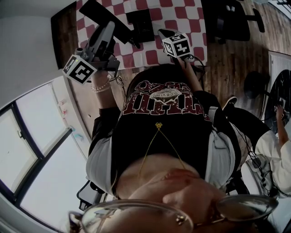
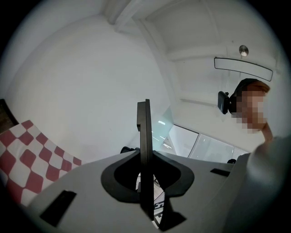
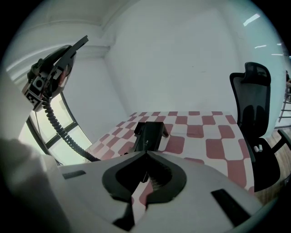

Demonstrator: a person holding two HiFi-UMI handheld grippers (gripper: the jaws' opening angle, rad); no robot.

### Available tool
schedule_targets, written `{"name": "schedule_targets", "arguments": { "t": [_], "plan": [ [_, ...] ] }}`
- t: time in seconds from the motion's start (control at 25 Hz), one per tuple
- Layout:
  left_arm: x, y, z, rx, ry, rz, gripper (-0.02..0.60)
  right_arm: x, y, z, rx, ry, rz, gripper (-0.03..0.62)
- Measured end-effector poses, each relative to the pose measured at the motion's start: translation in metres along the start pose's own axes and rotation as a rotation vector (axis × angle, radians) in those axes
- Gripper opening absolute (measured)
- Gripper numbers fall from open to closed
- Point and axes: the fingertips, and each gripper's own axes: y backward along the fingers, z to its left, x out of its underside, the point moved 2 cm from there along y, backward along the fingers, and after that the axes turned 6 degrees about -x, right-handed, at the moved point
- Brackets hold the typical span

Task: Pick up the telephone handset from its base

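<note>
Left gripper (image 1: 109, 28) was clamped on the telephone handset (image 1: 102, 13), held up clear of the checked table (image 1: 182, 18). Its own view gave only a thin dark edge between the jaws, whereas the right gripper view showed the coiled cord (image 3: 55, 124) dropping from the handset toward the base (image 3: 149, 133). Right gripper (image 3: 145, 154) was closed on nothing near that base, and I counted one table, one office chair (image 3: 254, 118), one base, one handset, one cord and two grippers.

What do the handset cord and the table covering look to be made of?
Handset cord: likely black plastic or rubber, tightly coiled, matte. Table covering: probably cloth or vinyl, red-and-white checks, lying flat; which one is unclear.
</note>
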Motion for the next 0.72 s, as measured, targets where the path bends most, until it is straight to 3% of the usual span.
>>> {"name": "schedule_targets", "arguments": {
  "t": [0.72],
  "plan": [
    [-0.012, 0.014, -0.017, 0.013, -0.036, -0.04, 0.078, 0.005, -0.004, 0.003, -0.015, 0.015, 0.028, 0.017]
  ]
}}
